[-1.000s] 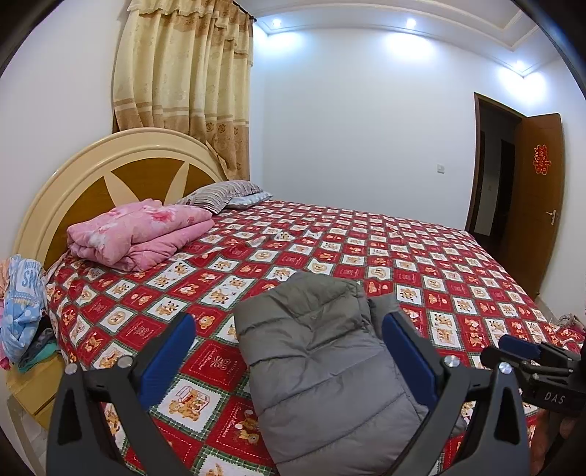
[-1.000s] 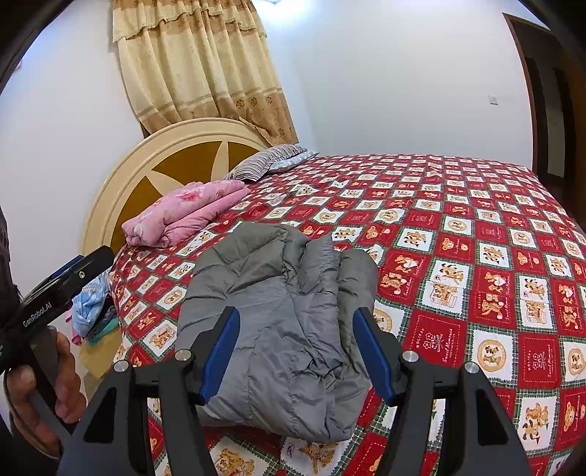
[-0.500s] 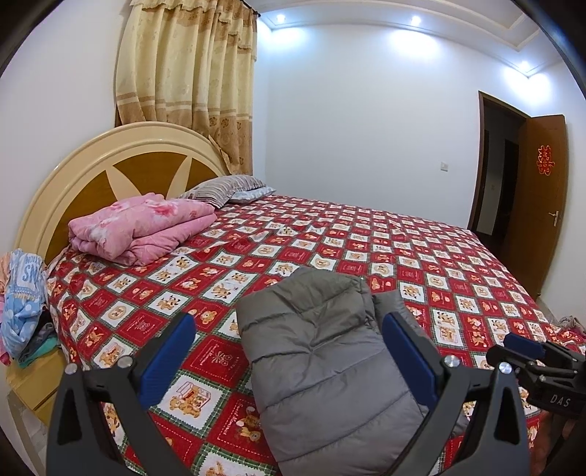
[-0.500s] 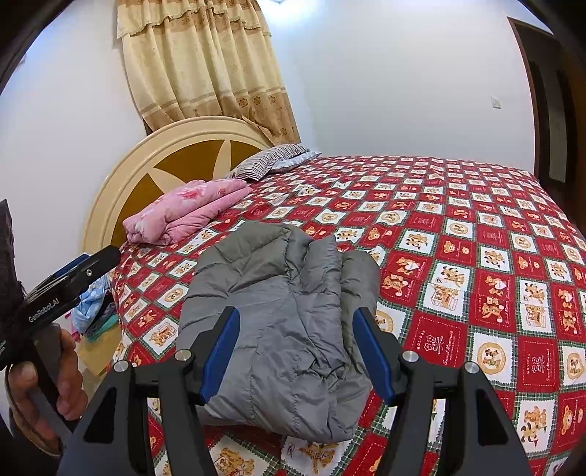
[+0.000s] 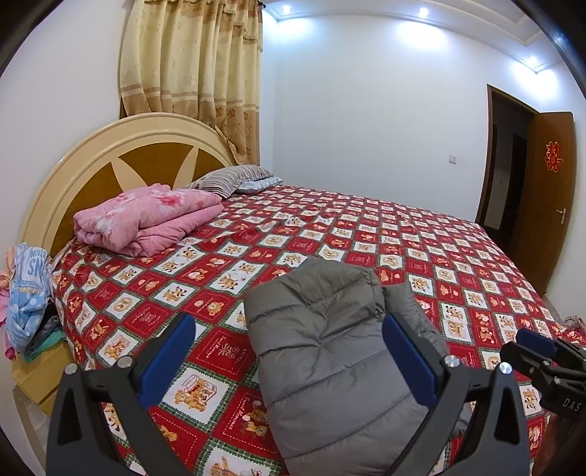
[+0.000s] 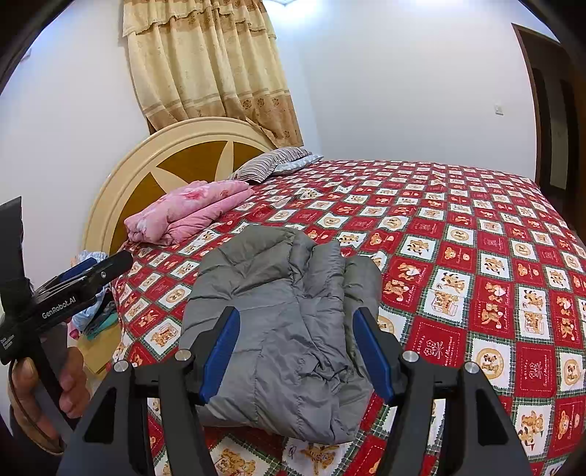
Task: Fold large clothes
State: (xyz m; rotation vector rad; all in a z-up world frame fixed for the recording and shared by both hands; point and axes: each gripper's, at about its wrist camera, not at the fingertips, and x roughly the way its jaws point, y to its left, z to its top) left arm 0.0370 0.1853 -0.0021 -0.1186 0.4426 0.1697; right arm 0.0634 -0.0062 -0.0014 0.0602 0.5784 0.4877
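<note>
The grey puffer jacket is lying folded on the bed, at twelve o'clock from both released grippers; its springy padding is probably threatening to unfold the bundle.

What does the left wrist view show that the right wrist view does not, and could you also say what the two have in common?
Only the left wrist view shows the open wooden door with its red paper decoration, the ceiling spotlights, and the right gripper seen from the side.

Only the right wrist view shows the person's hand holding the left gripper.

Both show the folded grey jacket lying on the red patterned bedspread, the pink quilt, the striped pillow, the headboard and the curtain. Neither gripper is holding anything; both are open.
</note>
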